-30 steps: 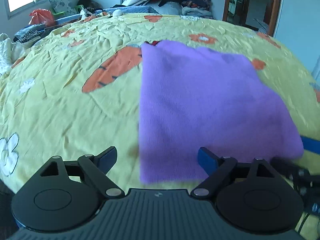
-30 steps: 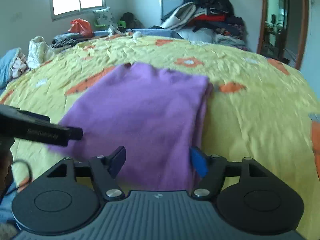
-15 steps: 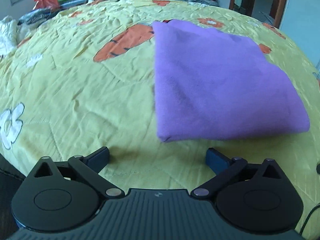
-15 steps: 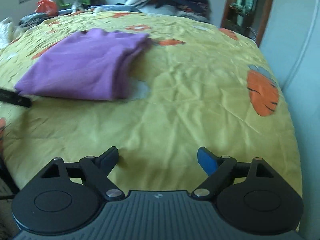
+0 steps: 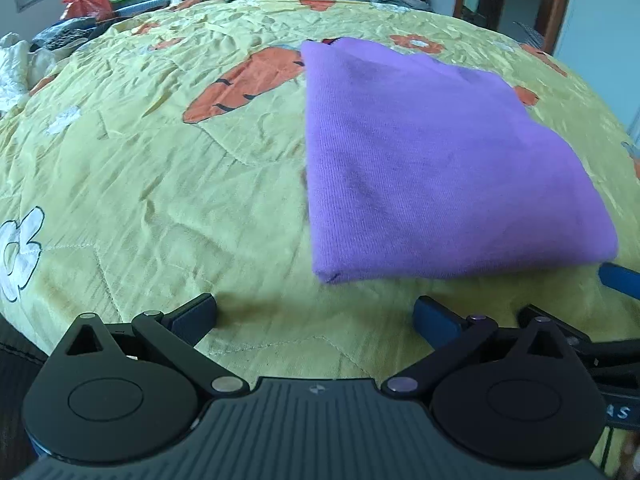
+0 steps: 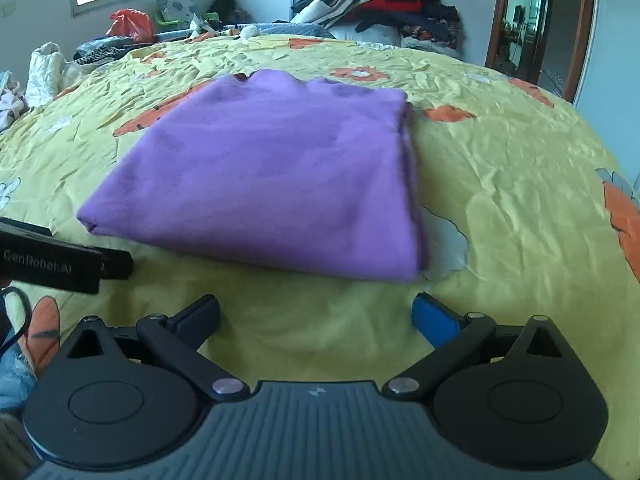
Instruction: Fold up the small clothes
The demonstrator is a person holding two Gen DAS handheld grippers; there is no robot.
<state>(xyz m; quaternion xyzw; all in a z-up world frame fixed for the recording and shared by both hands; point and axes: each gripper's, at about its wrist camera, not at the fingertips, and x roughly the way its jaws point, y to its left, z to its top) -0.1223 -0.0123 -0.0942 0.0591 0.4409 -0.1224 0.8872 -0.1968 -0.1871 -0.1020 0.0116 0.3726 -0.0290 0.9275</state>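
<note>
A purple garment [image 5: 432,160] lies folded in a flat rectangle on the yellow bedspread [image 5: 160,184]; it also shows in the right wrist view [image 6: 272,176]. My left gripper [image 5: 316,314] is open and empty, just short of the garment's near left corner. My right gripper [image 6: 316,312] is open and empty, just short of the garment's near edge. Neither touches the cloth. The left gripper's body [image 6: 60,264] shows at the left of the right wrist view.
The bedspread [image 6: 520,200] has orange carrot and flower prints. A heap of clothes [image 6: 380,8] sits at the bed's far end. Bags and laundry [image 6: 128,26] lie at the far left under a window. A doorway [image 6: 528,20] stands at the right.
Both grippers have drawn back from the garment, which now lies folded ahead of them. The right gripper swung right, then came back to face the garment.
</note>
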